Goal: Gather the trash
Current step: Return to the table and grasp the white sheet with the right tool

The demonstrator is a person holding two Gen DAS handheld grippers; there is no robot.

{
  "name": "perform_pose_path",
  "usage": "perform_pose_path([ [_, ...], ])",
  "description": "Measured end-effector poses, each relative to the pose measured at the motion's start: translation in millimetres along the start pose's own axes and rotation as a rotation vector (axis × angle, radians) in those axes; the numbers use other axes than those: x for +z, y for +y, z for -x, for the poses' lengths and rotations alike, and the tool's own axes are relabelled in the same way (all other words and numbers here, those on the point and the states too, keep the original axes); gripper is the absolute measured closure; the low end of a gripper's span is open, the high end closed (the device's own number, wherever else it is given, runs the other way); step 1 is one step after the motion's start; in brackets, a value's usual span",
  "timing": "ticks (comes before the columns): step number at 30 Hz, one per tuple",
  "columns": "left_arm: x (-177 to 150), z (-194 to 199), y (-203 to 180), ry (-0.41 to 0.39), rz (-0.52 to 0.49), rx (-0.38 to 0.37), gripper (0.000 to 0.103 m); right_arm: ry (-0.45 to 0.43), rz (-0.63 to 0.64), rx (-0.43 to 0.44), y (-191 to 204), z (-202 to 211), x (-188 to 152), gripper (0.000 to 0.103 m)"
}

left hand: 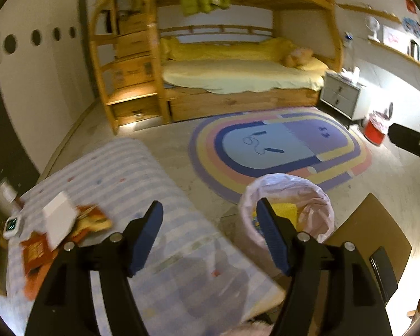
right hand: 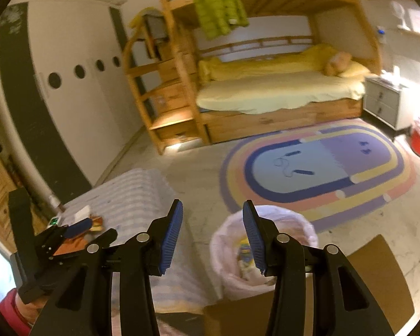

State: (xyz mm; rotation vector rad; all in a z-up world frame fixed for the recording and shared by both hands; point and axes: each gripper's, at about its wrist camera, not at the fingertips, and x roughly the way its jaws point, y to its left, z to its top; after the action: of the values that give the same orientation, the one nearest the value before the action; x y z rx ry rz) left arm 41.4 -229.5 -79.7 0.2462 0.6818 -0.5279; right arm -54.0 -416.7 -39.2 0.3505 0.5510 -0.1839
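Trash already sits in the bin [left hand: 287, 210]; wrappers [left hand: 42, 249] remain on the table [left hand: 154, 184]; both grippers, left [left hand: 210, 235] and right [right hand: 212, 235], gape empty.

Left gripper [left hand: 210, 238] jaws apart and empty, lined bin [left hand: 287, 212] beneath, wrappers [left hand: 70, 235] on striped cloth [left hand: 142, 179]
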Motion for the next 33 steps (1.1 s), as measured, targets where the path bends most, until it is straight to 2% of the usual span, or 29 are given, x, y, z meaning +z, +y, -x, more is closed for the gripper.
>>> perform_pose_path([
  [8,-35,48,67,-0.016,0.106,0.105,0.029,0.057,0.138,0.120,81,-11,-15,0.046],
  [15,-75,79,142,-0.007,0.223,0.260,0.025,0.150,0.264,0.238,160,-40,-34,0.043],
  [23,-98,88,214,0.013,0.335,0.384,0.025,0.216,0.362,0.308,232,-89,-49,0.043],
  [26,-101,85,229,0.018,0.350,0.410,0.025,0.239,0.392,0.326,254,-111,-52,0.043],
  [29,-102,80,240,0.024,0.352,0.421,0.025,0.264,0.410,0.332,272,-135,-55,0.049],
  [31,-101,73,247,0.035,0.346,0.436,0.025,0.281,0.415,0.332,281,-151,-56,0.061],
  [33,-101,68,254,0.044,0.350,0.445,0.025,0.295,0.417,0.327,289,-167,-57,0.065],
])
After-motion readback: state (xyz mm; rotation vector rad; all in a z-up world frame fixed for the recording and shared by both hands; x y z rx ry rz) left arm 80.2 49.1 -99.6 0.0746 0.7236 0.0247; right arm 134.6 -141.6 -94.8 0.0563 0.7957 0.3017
